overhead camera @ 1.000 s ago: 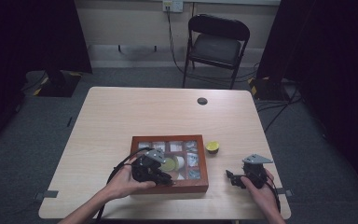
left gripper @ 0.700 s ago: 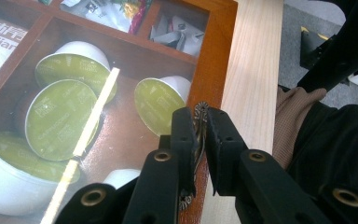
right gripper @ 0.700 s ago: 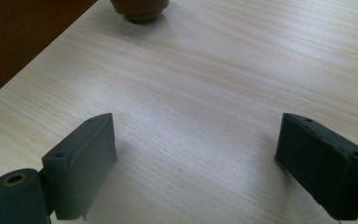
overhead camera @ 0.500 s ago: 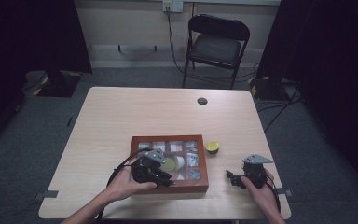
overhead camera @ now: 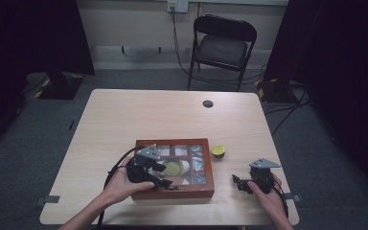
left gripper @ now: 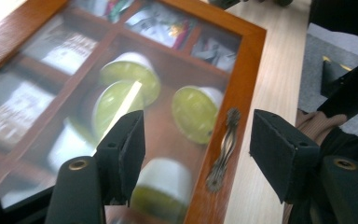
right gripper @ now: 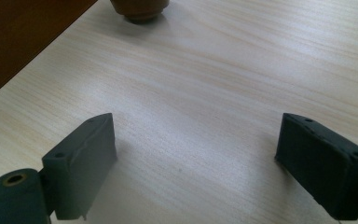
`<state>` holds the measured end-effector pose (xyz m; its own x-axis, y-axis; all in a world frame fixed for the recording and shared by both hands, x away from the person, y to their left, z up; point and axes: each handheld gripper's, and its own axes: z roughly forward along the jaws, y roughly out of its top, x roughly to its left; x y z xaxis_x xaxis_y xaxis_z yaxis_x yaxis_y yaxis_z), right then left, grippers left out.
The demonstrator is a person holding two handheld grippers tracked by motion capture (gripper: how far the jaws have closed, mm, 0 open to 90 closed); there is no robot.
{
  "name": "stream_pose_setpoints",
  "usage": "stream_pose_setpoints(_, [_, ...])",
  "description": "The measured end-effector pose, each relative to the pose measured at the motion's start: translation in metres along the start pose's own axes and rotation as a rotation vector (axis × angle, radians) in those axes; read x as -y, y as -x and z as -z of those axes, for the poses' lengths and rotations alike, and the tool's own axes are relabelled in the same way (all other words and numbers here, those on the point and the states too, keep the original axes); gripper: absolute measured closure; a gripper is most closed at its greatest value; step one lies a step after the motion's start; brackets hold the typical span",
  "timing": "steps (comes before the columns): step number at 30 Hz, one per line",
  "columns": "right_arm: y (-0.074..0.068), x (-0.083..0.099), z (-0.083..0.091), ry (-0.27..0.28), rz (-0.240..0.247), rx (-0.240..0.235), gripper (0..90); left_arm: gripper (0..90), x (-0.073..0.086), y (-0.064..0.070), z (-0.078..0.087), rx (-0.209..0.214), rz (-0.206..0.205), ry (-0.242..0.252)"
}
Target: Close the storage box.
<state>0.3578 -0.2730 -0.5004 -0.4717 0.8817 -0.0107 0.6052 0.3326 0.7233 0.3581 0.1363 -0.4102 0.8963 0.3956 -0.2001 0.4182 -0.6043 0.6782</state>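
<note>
Nothing has moved since the earlier frames: both tools and the box hold the same positions. The left tool [overhead camera: 165, 181] hangs over the near front edge of the wooden box [overhead camera: 206, 190], jaws open and gripping nothing. In the left gripper view its jaws straddle the brass handle [left gripper: 222, 151] on the box's front frame; the handle lies between them, nearer the right jaw, touching neither. Yellow-lidded capsules [left gripper: 195, 112] lie under the glass lid just ahead of the left jaw. The right tool [overhead camera: 237, 182] rests low over the bare worktop [right gripper: 205, 93], jaws wide open and empty, with the box just to its left. A single yellow capsule [overhead camera: 218, 151] stands ahead of it, beside the box's far right corner.
</note>
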Motion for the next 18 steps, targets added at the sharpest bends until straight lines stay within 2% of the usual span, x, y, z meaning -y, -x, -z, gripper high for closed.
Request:
stream_pose_setpoints(3, [0.000, 0.000, 0.000, 0.000, 0.001, 0.000, 11.0, 36.3, 0.006, -0.003, 0.010, -0.023, 0.008, 0.006])
stream_pose_setpoints(6, [0.000, 0.000, 0.000, 0.000, 0.001, 0.000, 10.9, 32.0, 0.012, -0.008, 0.020, -0.052, 0.034, 0.029])
stream_pose_setpoints(10, [0.000, 0.000, 0.000, 0.000, 0.001, 0.000, 11.0, 31.1, 0.019, -0.016, 0.031, -0.105, 0.058, 0.034])
stream_pose_setpoints(11, [0.000, 0.000, 0.000, 0.000, 0.001, 0.000, 11.0, 30.4, 0.021, -0.018, 0.033, -0.107, 0.073, 0.045])
stream_pose_setpoints(15, [0.001, 0.000, 0.000, 0.000, 0.000, 0.002, 11.0, 27.6, 0.028, -0.025, 0.040, -0.136, 0.094, 0.039])
stream_pose_setpoints(18, [0.002, 0.000, 0.000, 0.000, -0.006, 0.008, 11.0, 24.2, 0.037, -0.029, 0.046, -0.186, 0.115, 0.044])
